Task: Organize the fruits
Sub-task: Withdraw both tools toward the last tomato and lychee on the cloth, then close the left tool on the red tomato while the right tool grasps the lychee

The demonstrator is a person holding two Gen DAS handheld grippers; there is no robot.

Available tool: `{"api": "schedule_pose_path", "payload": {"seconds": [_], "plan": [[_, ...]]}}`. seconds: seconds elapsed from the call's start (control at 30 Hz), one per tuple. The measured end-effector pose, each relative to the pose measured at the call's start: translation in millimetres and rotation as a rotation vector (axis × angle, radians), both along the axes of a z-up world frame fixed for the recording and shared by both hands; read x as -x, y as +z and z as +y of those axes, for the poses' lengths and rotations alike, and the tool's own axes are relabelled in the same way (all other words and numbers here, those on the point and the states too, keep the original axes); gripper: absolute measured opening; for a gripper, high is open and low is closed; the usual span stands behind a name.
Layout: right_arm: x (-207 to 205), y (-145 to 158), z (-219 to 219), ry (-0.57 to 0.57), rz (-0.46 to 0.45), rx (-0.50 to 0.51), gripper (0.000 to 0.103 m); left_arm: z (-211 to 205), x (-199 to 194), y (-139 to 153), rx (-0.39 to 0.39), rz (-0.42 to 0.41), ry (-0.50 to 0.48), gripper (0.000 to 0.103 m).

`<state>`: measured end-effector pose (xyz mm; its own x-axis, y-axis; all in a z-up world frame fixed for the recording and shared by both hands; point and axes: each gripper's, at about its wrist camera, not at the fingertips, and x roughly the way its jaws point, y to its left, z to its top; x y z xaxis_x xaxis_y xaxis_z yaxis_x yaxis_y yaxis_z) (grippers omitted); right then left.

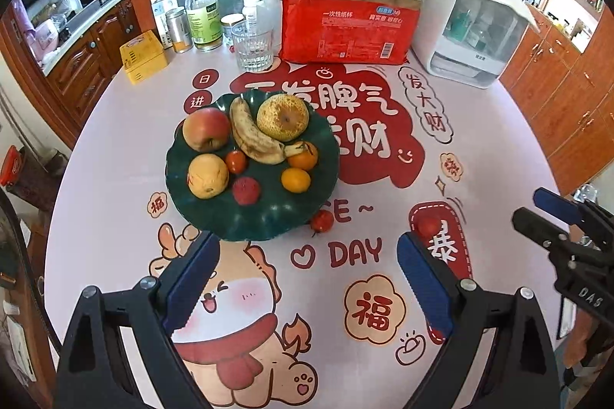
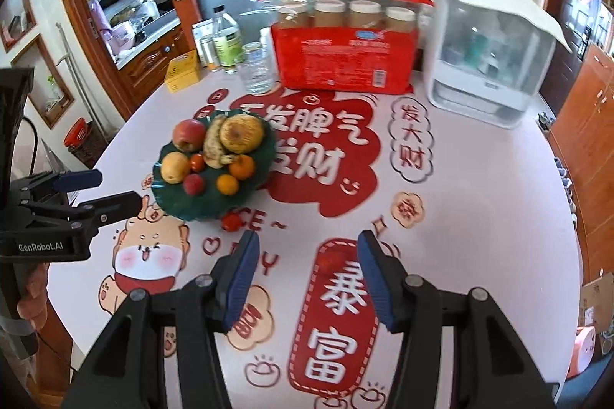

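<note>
A dark green plate (image 1: 230, 221) (image 2: 180, 205) holds an apple (image 1: 206, 129), a spotted banana (image 1: 249, 136), a big speckled yellow fruit (image 1: 283, 117), two oranges (image 1: 295, 179) and several smaller fruits. One small red tomato (image 1: 321, 221) (image 2: 231, 220) lies on the table against the plate's near rim. Another small red fruit (image 1: 428, 225) (image 2: 330, 260) lies on the red banner print. My left gripper (image 1: 307, 244) (image 2: 115, 188) hovers open over the table just before the plate, with nothing between its fingers. My right gripper (image 2: 309, 239) (image 1: 531, 207) is open and empty, its right finger close to the red fruit.
At the table's back stand a drinking glass (image 1: 252, 50), bottles and jars (image 1: 201, 13), a yellow box (image 1: 142, 55), a red pack of paper cups (image 1: 351, 21) and a white cup holder (image 1: 472, 25). Wooden cabinets flank the round table.
</note>
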<state>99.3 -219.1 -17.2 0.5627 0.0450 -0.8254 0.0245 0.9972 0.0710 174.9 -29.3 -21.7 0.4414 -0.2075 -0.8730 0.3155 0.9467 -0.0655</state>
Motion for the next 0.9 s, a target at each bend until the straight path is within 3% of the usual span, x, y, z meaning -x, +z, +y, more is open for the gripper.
{"api": "schedule_pose_path", "payload": {"seconds": [0.27,0.53,0.9], "plan": [[6.8,-37.2,-20.8,-0.008,0.0,-0.005,0.053,-12.1,7.3,-44.6,-0.058,-0.022,0.073,0.093],[-9.2,-95.5,-18.8,0.008,0.066,0.011,0.053,-18.2,-5.2,-104.5,-0.022,0.073,0.109,0.09],[-28.8,-135.5,-13.0,0.012,0.111,-0.026,0.053,-23.5,-26.6,-140.0,0.009,0.107,0.199,0.082]]}}
